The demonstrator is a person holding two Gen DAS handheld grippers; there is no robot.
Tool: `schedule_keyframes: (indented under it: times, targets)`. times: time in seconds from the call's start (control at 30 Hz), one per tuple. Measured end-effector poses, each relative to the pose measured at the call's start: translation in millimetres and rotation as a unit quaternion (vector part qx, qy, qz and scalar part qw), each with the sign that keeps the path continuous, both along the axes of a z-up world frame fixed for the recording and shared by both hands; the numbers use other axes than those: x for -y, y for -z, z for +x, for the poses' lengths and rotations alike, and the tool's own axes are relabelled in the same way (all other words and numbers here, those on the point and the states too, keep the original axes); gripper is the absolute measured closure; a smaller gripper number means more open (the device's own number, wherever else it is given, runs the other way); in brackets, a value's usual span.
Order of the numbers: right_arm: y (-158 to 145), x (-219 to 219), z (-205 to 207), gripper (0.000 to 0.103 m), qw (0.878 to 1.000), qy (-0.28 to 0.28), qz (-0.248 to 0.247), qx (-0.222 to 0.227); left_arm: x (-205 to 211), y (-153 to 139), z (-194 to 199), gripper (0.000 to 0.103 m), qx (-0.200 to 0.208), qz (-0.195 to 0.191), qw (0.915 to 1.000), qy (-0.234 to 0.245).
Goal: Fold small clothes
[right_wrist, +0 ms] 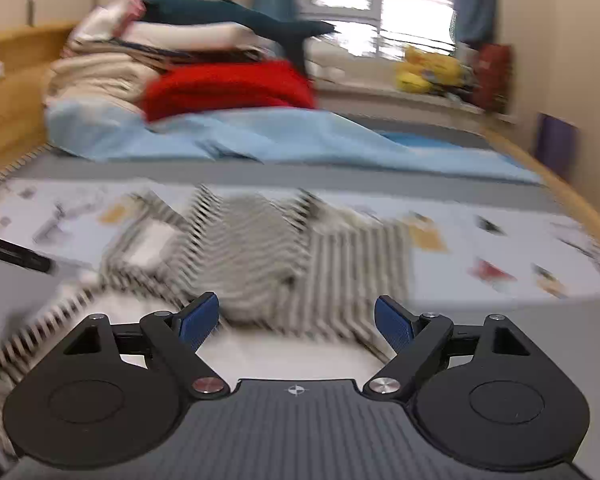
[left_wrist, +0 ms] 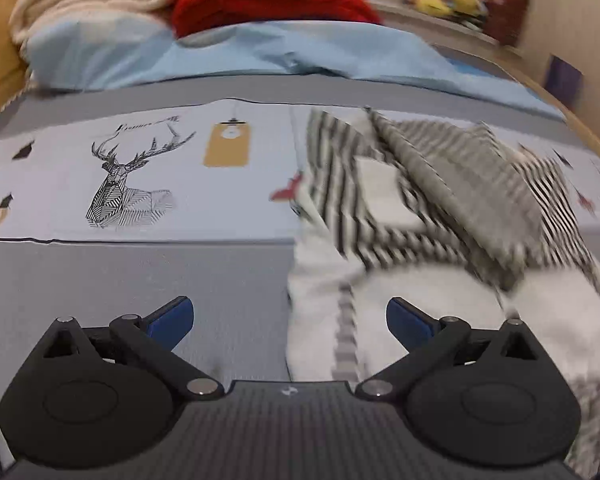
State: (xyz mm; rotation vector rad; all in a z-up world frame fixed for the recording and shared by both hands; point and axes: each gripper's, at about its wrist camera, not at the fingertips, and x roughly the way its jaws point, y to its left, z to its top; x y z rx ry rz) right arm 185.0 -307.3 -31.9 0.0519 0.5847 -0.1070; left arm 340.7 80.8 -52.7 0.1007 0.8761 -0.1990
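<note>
Both pairs of fingers stand spread wide with nothing between them. On the left gripper [left_wrist: 290,320], the right finger [left_wrist: 408,322] sits over the white near part of the garment [left_wrist: 420,216], while the left finger hangs over bare grey bed [left_wrist: 140,272] beside the garment's left edge. On the right gripper [right_wrist: 296,322], both fingers [right_wrist: 198,320] sit over the garment [right_wrist: 268,248], whose white part fills the gap between them; whether they touch the cloth I cannot tell, as the frame is blurred. The garment, striped black and white, lies crumpled on the bed, its far part over a printed sheet [left_wrist: 148,168] showing a deer. Beyond the garment lie a blue cover [left_wrist: 260,52] and a red blanket [left_wrist: 272,0].
</note>
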Motion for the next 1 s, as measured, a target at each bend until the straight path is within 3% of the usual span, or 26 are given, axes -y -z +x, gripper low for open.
schedule_keyframes:
  times: [0.1, 0.23, 0.37, 0.67, 0.8, 0.93, 1.0]
  targets:
    - [-6.9, 12.3, -62.6, 0.017, 0.999, 0.042, -0.009, 0.012, 2.4, -0.5, -41.3, 0.000, 0.005, 0.010, 0.9999, 0.003]
    - [-13.0, 16.4, -139.5, 0.011, 0.997, 0.072, 0.019, 0.032, -12.4, 3.3, -94.7, 0.000, -0.009, -0.034, 0.9990, -0.027]
    - [13.5, 16.8, -170.9, 0.011, 0.996, 0.080, 0.050, -0.001, -24.1, 8.4, -128.8, 0.000, -0.025, -0.057, 0.9968, -0.051]
    - [69.9, 25.6, -154.0, 0.011, 0.989, 0.078, 0.114, -0.057, -32.4, 16.7, -145.8, 0.000, -0.066, -0.159, 0.9850, -0.012]
    - [88.4, 36.9, -137.0, 0.011, 0.982, 0.071, 0.158, -0.079, -19.0, 29.9, -139.5, 0.000, -0.095, -0.153, 0.9836, 0.017]
    - [107.4, 45.9, -122.5, 0.011, 0.977, 0.078, 0.177, -0.094, -13.7, 60.7, -122.8, 0.000, -0.162, -0.134, 0.9776, -0.006]
    - [116.9, 52.1, -116.4, 0.011, 0.970, 0.086, 0.201, -0.103, -13.2, 67.5, -118.5, 0.000, -0.164, -0.132, 0.9774, -0.012]
